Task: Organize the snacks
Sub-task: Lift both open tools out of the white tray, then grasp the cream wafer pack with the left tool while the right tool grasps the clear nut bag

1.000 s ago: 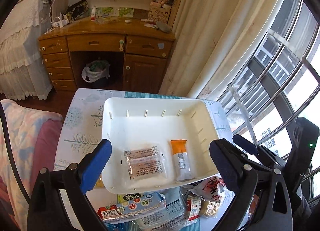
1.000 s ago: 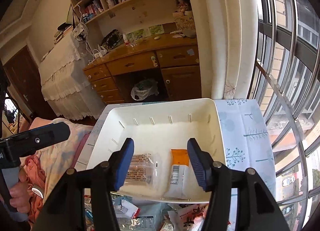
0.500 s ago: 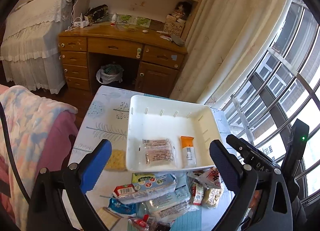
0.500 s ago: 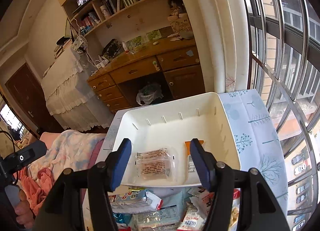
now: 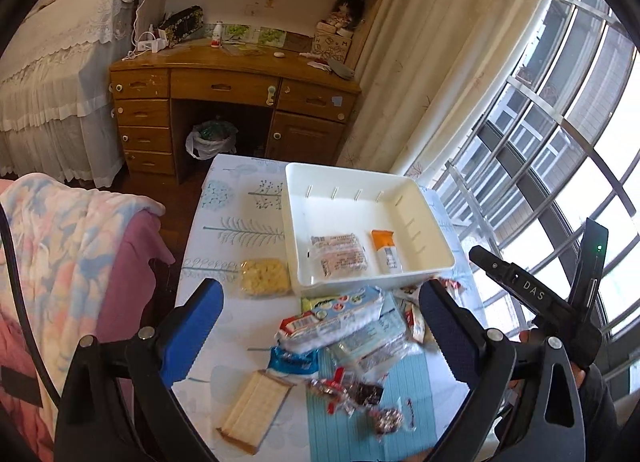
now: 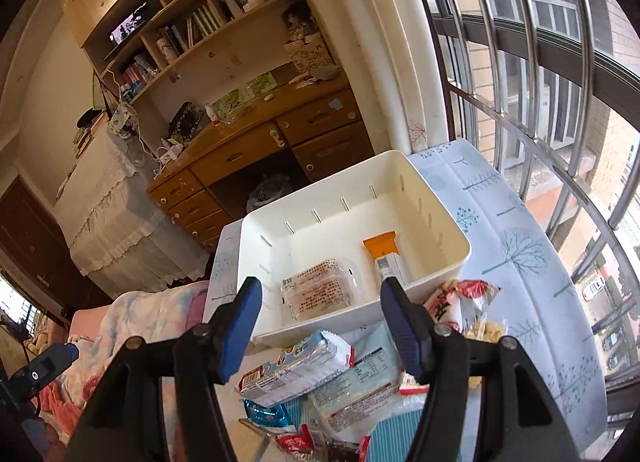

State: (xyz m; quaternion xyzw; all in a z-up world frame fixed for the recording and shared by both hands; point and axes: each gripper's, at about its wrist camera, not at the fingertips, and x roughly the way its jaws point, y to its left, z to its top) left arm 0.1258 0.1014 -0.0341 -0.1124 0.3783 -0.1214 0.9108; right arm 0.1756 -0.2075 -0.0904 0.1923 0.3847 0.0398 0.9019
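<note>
Bin (image 5: pixel 436 266) holds two snack packets (image 5: pixel 340 258).

Both hand-held grippers pulled back from white bin (image 5: pixel 436 262); snack pile (image 5: pixel 344 342) now in view; right one rolled.

Left gripper (image 5: pixel 320 326) jaws wide, nothing btwn; white tray (image 5: pixel 436 262) w/ 2 pkts, snack pile (image 5: pixel 344 342) in front, maybe wafers (image 5: pixel 256 406).

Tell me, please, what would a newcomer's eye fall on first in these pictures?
Probably the white bin on the tree-print tablecloth, holding just a clear packet and an orange-topped sachet. Then the jumbled heap of snack packets in front of it, framed by both empty, blue-padded grippers.
</note>
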